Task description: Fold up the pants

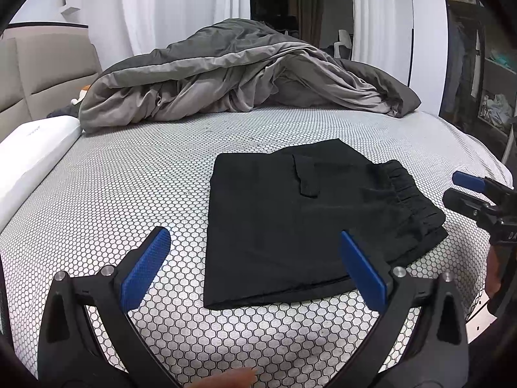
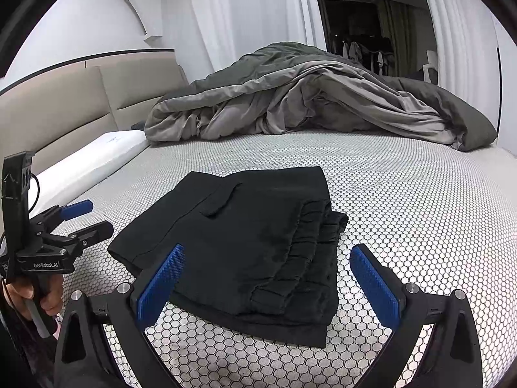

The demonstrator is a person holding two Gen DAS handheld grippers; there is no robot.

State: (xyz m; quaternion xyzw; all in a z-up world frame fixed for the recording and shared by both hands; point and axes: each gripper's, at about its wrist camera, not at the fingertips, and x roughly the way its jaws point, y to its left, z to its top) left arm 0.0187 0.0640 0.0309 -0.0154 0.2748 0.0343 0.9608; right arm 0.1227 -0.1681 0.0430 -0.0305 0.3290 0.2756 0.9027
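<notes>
The black pants [image 1: 290, 220] lie folded into a flat stack on the bed's honeycomb-patterned sheet [image 1: 129, 194], elastic waistband on the right side. They also show in the right wrist view [image 2: 245, 245], waistband nearest the camera. My left gripper [image 1: 255, 268] is open and empty, just short of the pants' near edge. My right gripper [image 2: 268, 278] is open and empty, its fingers on either side of the waistband end, above it. Each gripper shows in the other's view, the right one [image 1: 462, 190] and the left one [image 2: 87, 220], both open.
A crumpled grey duvet [image 1: 245, 74] is heaped across the far side of the bed. A white pillow [image 1: 32, 158] lies at the left by the beige padded headboard [image 1: 38, 74]. White curtains hang behind; a wardrobe [image 1: 478, 74] stands at the right.
</notes>
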